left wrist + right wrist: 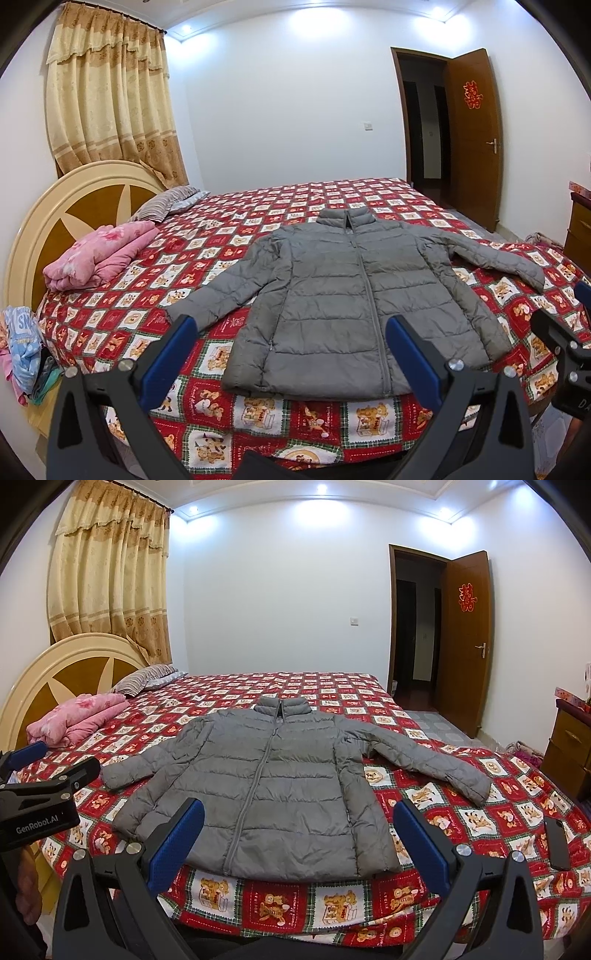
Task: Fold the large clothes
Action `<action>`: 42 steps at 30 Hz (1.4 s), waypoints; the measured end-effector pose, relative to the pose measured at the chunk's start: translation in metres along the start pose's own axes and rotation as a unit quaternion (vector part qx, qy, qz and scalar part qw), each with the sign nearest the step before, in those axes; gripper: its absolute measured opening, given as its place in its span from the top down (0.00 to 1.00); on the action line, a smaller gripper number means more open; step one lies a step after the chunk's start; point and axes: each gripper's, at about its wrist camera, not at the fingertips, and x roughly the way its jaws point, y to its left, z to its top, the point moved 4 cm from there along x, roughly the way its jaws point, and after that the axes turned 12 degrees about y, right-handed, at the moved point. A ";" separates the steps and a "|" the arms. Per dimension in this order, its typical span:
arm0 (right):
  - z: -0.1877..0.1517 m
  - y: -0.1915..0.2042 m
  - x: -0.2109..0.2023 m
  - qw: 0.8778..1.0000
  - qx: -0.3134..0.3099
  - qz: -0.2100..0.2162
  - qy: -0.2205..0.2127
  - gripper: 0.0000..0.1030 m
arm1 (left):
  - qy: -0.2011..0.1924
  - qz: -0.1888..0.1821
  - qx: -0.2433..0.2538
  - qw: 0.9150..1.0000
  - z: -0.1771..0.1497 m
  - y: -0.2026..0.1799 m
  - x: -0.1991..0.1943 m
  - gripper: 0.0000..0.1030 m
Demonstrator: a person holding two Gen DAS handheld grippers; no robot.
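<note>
A grey puffer jacket (354, 295) lies flat and zipped on the bed, collar at the far side, both sleeves spread outward. It also shows in the right wrist view (266, 790). My left gripper (291, 354) is open and empty, held above the jacket's near hem at the bed's front edge. My right gripper (299, 838) is open and empty, also above the near hem. Each gripper shows at the edge of the other's view: the right one (569, 332) and the left one (40, 775).
The bed has a red patchwork cover (258, 410). A folded pink quilt (99, 258) and a striped pillow (166, 203) lie by the headboard. A dark phone (557, 843) lies on the bed at the right. A wooden cabinet (569, 746) and an open door (465, 642) stand at the right.
</note>
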 end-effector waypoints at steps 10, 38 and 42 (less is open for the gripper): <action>0.000 0.001 0.001 1.000 0.000 0.001 0.003 0.01 | -0.003 0.003 -0.006 1.000 0.000 0.005 0.001 0.00; -0.003 0.003 0.002 1.000 -0.001 0.002 0.006 0.01 | -0.003 0.004 -0.007 1.000 0.000 0.006 0.000 0.00; -0.003 0.003 0.002 1.000 -0.001 0.002 0.006 0.01 | -0.003 0.004 -0.007 1.000 0.000 0.007 0.000 0.00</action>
